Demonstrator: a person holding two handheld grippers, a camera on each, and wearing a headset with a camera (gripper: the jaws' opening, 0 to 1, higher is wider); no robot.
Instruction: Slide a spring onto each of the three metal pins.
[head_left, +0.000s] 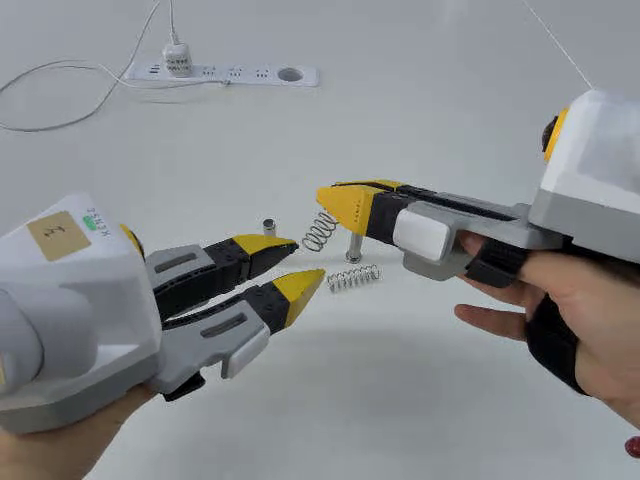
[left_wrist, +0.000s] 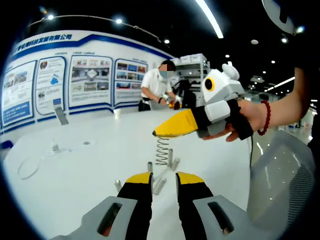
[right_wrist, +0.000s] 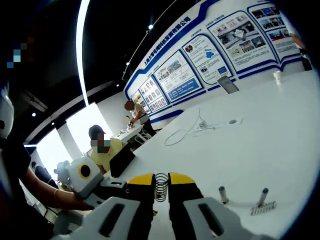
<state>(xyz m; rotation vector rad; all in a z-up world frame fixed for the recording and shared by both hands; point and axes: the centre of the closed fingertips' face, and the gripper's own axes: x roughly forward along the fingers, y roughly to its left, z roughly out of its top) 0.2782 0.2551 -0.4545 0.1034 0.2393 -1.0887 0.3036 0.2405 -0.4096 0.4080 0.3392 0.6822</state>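
Jaws of the right gripper (head_left: 325, 198) are pinching a spring (head_left: 320, 230) by its top, its axis hanging slightly tilted, just beside the upright pin (head_left: 354, 245) below them; the left gripper (head_left: 308, 258) jaws are gaping empty.

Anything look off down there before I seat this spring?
Nothing damaged or spilled. A loose spring lies on its side by an upright pin, not on one. The right gripper holds the other spring between its tips.
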